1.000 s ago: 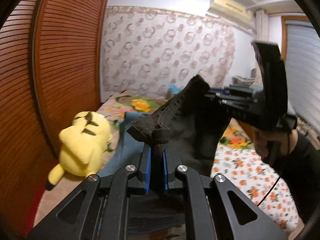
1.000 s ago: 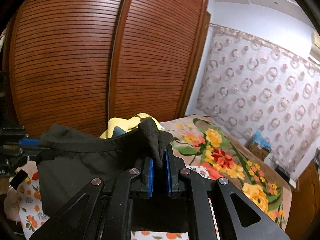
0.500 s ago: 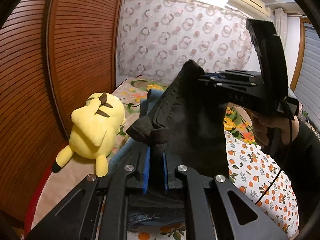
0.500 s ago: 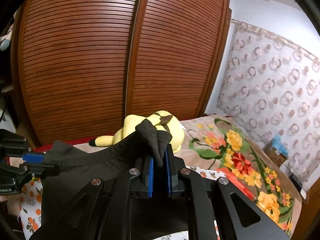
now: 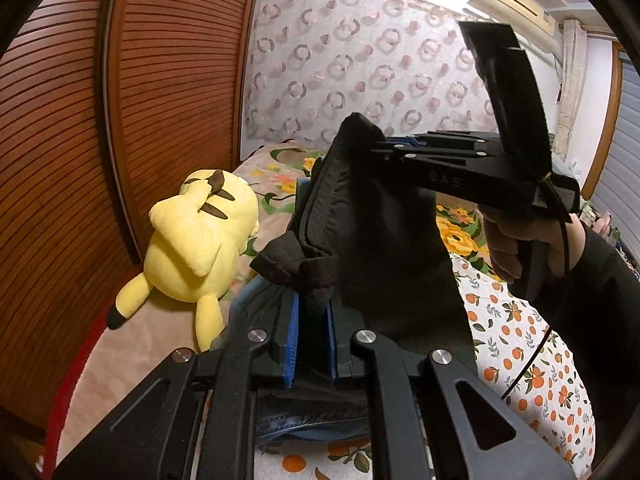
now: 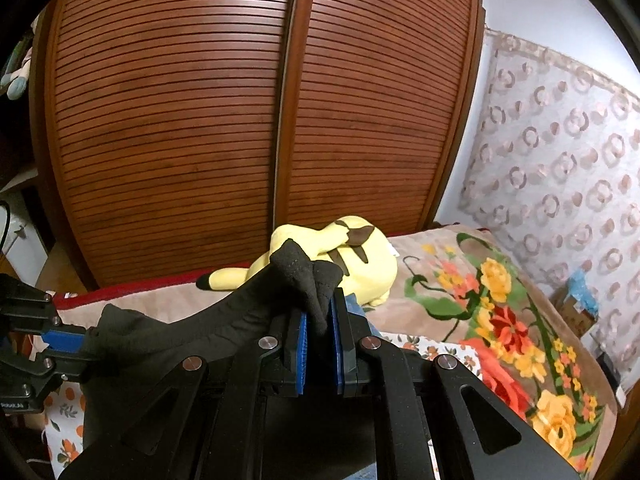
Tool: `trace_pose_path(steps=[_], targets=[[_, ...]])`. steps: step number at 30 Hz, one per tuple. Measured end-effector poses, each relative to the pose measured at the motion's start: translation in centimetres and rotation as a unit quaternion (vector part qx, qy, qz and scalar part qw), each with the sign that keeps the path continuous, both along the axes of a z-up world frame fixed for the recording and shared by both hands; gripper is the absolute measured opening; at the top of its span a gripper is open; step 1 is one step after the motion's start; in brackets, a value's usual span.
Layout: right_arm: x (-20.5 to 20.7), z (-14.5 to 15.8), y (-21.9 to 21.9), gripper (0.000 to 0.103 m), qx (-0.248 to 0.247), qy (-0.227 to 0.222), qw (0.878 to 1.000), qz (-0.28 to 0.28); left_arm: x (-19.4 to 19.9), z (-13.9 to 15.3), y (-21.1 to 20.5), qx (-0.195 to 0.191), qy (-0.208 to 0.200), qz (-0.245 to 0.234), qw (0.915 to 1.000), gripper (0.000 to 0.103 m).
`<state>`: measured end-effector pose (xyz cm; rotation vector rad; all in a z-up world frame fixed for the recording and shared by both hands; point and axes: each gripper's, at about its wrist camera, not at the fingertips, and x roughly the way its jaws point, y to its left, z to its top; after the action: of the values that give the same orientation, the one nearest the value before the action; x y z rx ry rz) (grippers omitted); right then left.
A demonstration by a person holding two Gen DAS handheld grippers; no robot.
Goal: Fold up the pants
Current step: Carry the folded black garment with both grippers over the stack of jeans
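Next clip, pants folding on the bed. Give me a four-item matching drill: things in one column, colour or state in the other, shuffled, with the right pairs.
Column 1
1. black fabric pants
2. yellow plush toy with dark-tipped ears
3. slatted wooden wardrobe doors
4. floral blanket on the bed

Column 2
A. lying on the bed beside the wardrobe
B. reddish brown, shut
C. held up, pinched by the left claw and the right claw
D. beige with yellow and red flowers

Pairs: 1-C, 2-A, 3-B, 4-D

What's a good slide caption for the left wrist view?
Both tongs, left and right, hold black pants stretched above the bed, beside a yellow plush.
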<state>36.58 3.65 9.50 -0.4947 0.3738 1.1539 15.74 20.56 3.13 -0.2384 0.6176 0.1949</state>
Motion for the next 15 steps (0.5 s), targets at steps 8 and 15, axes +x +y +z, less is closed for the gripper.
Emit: trace_pose_path(steps=[8,15], targets=[[1.2,-0.2,0.7,0.017,-0.010,0.019,1.000,-0.001,0.1,-0.4,0.2,-0.003,0.003,0.003,1.0000,0.012],[1.9,1.4,-0.9,0.039,0.018,0.030,0.998,-0.051,0.0,-0.6,0.3,-0.002,0.004,0.001,1.0000,0.012]])
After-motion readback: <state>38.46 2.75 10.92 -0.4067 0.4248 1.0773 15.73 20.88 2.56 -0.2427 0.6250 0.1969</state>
